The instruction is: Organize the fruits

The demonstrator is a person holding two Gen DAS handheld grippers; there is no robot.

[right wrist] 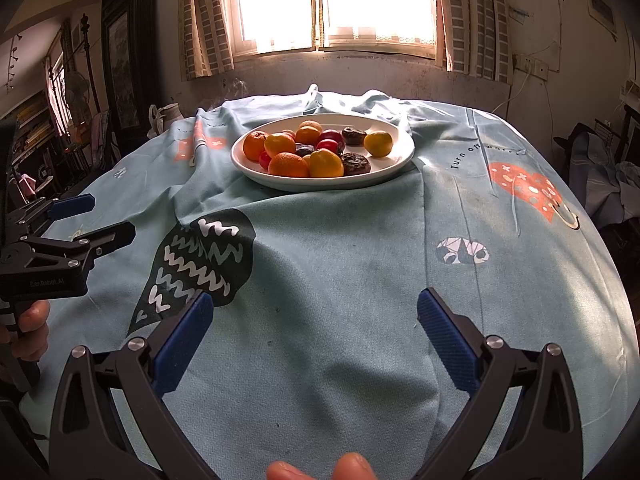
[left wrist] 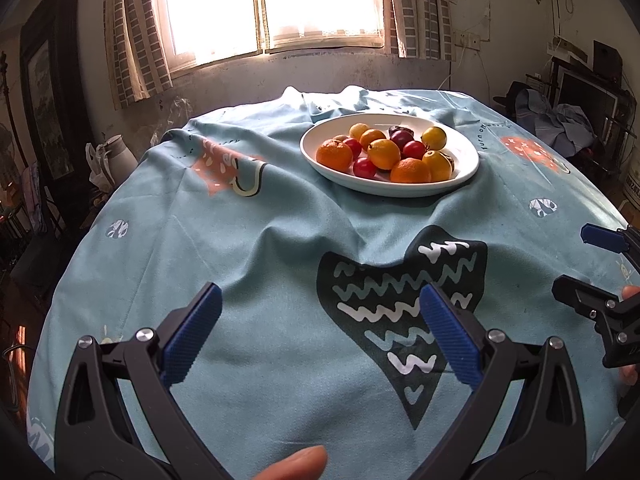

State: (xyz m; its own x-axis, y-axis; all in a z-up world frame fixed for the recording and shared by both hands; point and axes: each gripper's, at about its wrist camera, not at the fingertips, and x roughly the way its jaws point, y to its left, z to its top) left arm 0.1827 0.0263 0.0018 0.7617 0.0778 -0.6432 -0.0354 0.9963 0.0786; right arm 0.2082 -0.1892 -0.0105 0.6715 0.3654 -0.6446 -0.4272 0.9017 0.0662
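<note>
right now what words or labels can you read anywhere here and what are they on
"Turn off" then blurred letters: printed on the blue tablecloth, right of the white plate.
"GenRobot.AI", roughly, small and soft: on the left gripper body.
Nothing readable on the fruit.

Your tablecloth (left wrist: 280, 240) is matt, softly napped cloth with flat printed motifs; the plate (left wrist: 468, 160) looks like smooth glossy white ceramic. Your left gripper (left wrist: 320, 308) has matt black plastic arms, ribbed blue pads (left wrist: 448, 332) and bright metal screws. Oranges (left wrist: 334, 155) look dimpled, the small red fruits (left wrist: 364, 167) glossy.
</note>
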